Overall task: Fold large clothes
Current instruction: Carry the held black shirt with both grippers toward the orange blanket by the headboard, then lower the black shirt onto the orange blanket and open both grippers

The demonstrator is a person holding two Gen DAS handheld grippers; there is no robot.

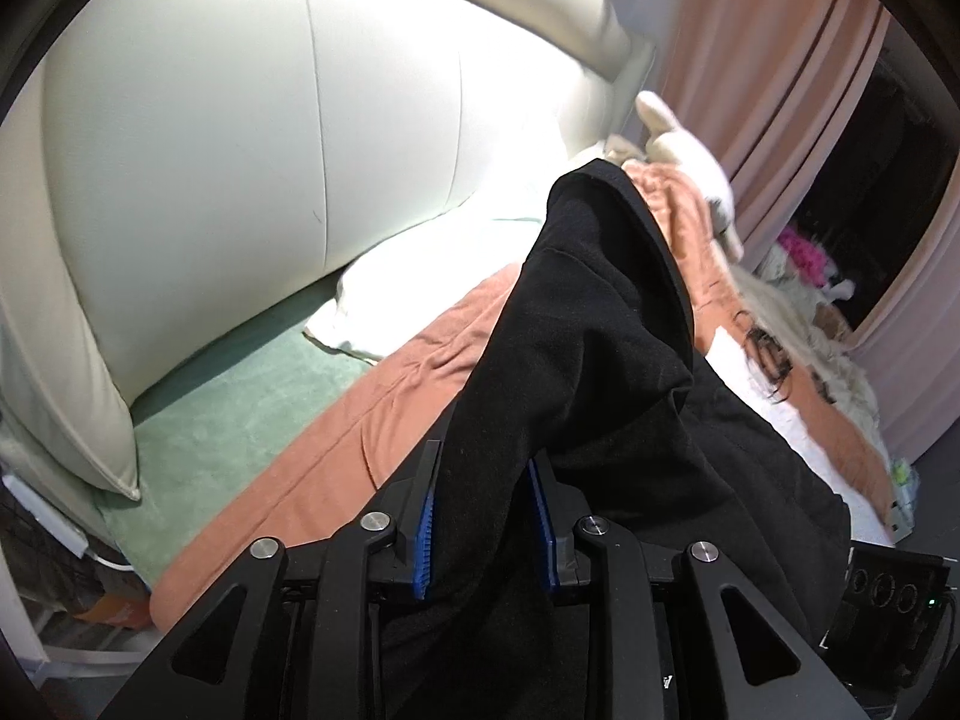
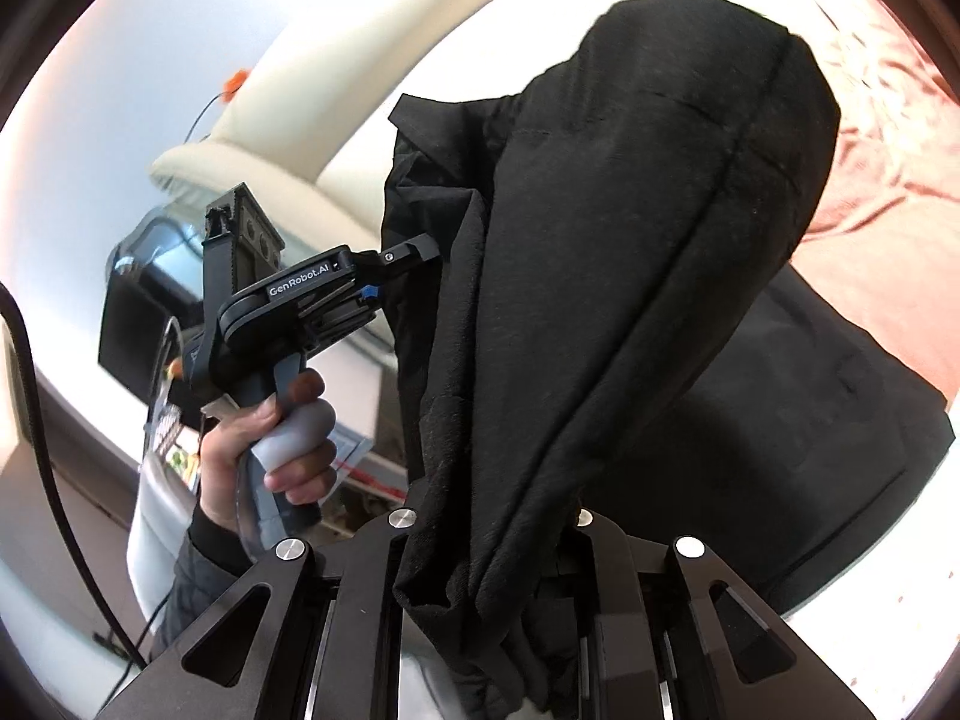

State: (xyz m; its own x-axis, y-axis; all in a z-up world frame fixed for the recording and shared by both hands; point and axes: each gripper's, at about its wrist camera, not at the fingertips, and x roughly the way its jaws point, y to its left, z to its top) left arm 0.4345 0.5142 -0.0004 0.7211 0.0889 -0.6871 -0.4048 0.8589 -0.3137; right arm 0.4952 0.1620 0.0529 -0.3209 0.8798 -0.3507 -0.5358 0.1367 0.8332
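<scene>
Both my claws have the big black knit garment (image 1: 600,360) pinched; left claw (image 1: 483,531) has its ribbed blue pads clamped on a thick fold; right claw (image 2: 489,546) is pressed onto a bunched seam, pads buried in cloth; from the right wrist view my left claw (image 2: 414,255) bites the edge at 9 o'clock; the garment's long axis runs up toward 1 o'clock, drooping onto the salmon-pink bedspread (image 1: 372,384); soft, matte, floppy stuff; I'd guess it needs laying flat next.
</scene>
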